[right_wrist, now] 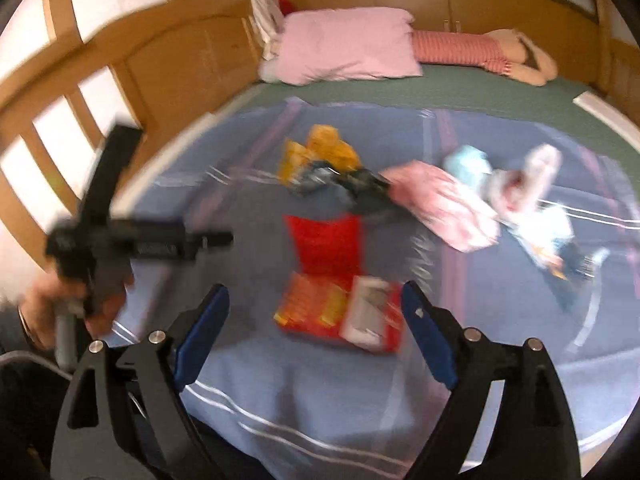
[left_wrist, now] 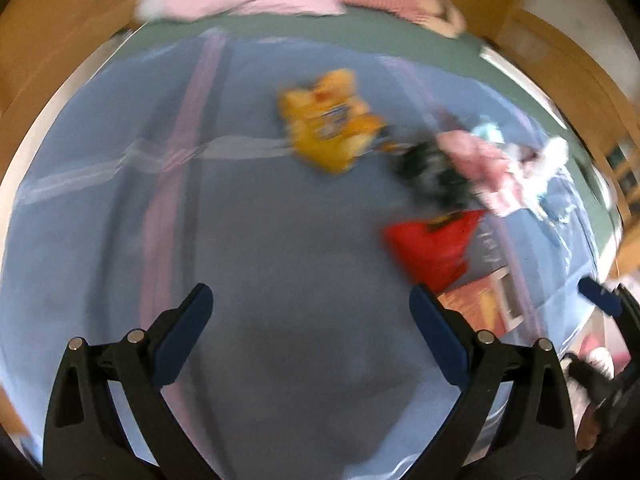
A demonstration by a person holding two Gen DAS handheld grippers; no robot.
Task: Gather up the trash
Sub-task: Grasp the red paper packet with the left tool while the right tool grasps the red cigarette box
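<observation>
Crinkled yellow wrapper (left_wrist: 328,124), glossy red bag (right_wrist: 326,244) on soft blue blanket (left_wrist: 280,260)

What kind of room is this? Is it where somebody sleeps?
Yes, most likely a bedroom. There is a big bed with a blue blanket, a pink pillow at its head, and a wooden bed frame beside it. Snack wrappers, like a red packet, are scattered on the blanket.

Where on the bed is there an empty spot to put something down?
Free: the blue blanket left of the yellow snack bag and red wrapper, and the near strip before the orange-red packet. Crowded: the right side, around the pink cloth and wrappers.
</observation>
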